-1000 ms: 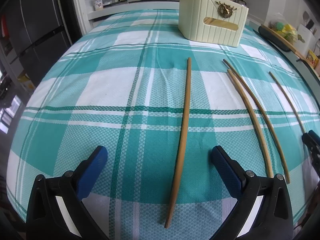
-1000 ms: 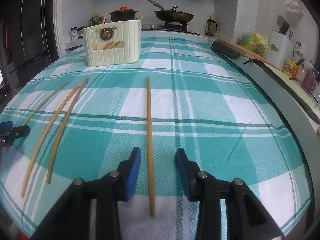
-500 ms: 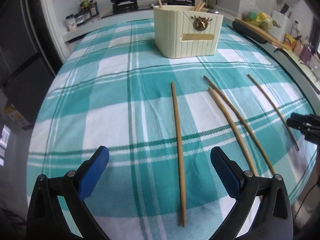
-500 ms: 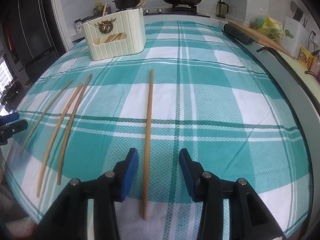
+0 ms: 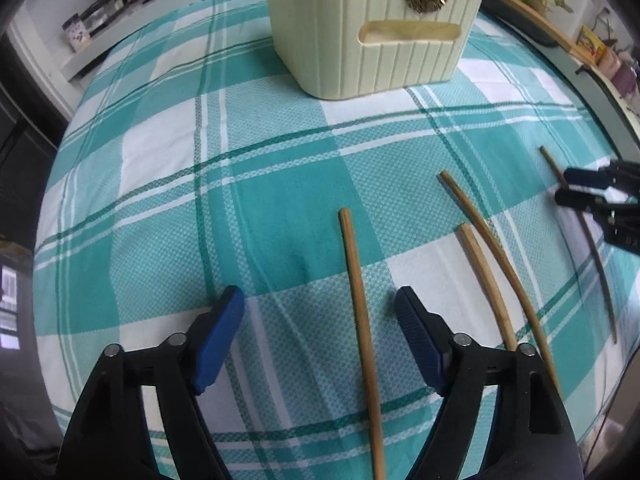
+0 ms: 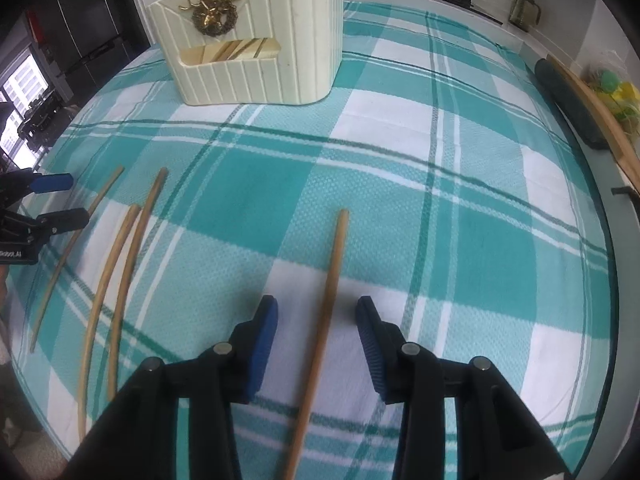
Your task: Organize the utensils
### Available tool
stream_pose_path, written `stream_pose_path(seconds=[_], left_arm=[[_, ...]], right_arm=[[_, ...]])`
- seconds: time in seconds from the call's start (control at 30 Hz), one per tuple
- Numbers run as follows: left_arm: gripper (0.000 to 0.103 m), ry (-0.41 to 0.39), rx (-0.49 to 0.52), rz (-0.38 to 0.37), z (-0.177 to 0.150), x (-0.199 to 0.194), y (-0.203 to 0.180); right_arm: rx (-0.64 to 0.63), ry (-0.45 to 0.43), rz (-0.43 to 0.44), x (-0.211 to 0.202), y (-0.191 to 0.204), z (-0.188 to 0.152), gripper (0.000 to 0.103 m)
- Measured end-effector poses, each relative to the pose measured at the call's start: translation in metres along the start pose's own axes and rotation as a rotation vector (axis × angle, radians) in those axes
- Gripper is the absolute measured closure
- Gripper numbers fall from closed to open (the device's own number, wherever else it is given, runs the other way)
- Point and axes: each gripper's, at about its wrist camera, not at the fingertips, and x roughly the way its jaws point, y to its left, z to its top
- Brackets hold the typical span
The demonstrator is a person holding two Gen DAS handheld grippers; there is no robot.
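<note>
Several wooden chopsticks lie apart on the teal plaid tablecloth. My left gripper (image 5: 319, 308) is open low over the cloth, straddling one chopstick (image 5: 360, 320). A pair of chopsticks (image 5: 492, 256) lies to its right, and a thin one (image 5: 592, 248) lies further right under my right gripper. My right gripper (image 6: 316, 316) is open, straddling that chopstick (image 6: 326, 320). The pair (image 6: 120, 272) lies to its left. A cream utensil holder (image 5: 376, 24) with a gold emblem stands at the back; it also shows in the right wrist view (image 6: 256, 36).
The left gripper (image 6: 44, 204) shows at the left edge of the right wrist view; the right gripper (image 5: 600, 200) at the right edge of the left wrist view. A stove with pans stands behind the table. A dark roll and a wooden board (image 6: 576, 104) lie along the right counter.
Both grippers have moved forward and down towards the cloth, so each now straddles its chopstick. The left jaws have narrowed; the right jaws have widened a little. The holder looks closer.
</note>
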Motion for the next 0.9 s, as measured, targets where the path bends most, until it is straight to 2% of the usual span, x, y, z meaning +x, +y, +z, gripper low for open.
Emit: stream_pose_path(seconds=[0.03,0.07,0.1,0.13,0.17,0.23,0.4,0.7,0.9], left_arm=[[0.036,-0.014,0.004,-0.006,0.002,-0.002,-0.003],[0.054,-0.010,0.013,-0.021,0.004,-0.003,-0.007],[0.077,-0.012,0.027,-0.028,0.005,-0.005,-0.012],[0.092,-0.015,0.045,-0.022,0.006,-0.007,-0.017],[0.098,-0.016,0.062,0.003,0.006,-0.008,-0.022],[0.099,-0.041,0.079,0.037,0.005,-0.010,-0.029],[0.099,-0.174,0.027,-0.012,-0.002,-0.057,-0.026],[0.099,-0.485,-0.057,-0.089,-0.007,-0.190,-0.009],[0.099,-0.659,-0.089,-0.104,0.006,-0.253,0.003]], right_arm=[[-0.001,-0.006,-0.007,0.002,0.000,0.007,0.070],[0.001,-0.006,-0.011,0.004,0.000,0.013,0.080],[0.006,-0.006,-0.008,0.007,0.000,0.019,0.085],[0.013,-0.008,-0.011,0.008,0.000,0.023,0.096],[0.022,-0.008,-0.017,0.009,0.000,0.025,0.097],[0.038,-0.019,-0.013,0.008,0.001,0.027,0.097],[0.087,-0.120,0.020,-0.027,-0.001,0.020,0.097],[0.088,-0.414,0.075,-0.151,0.002,0.004,0.097],[0.080,-0.626,0.039,-0.209,0.012,0.007,0.097]])
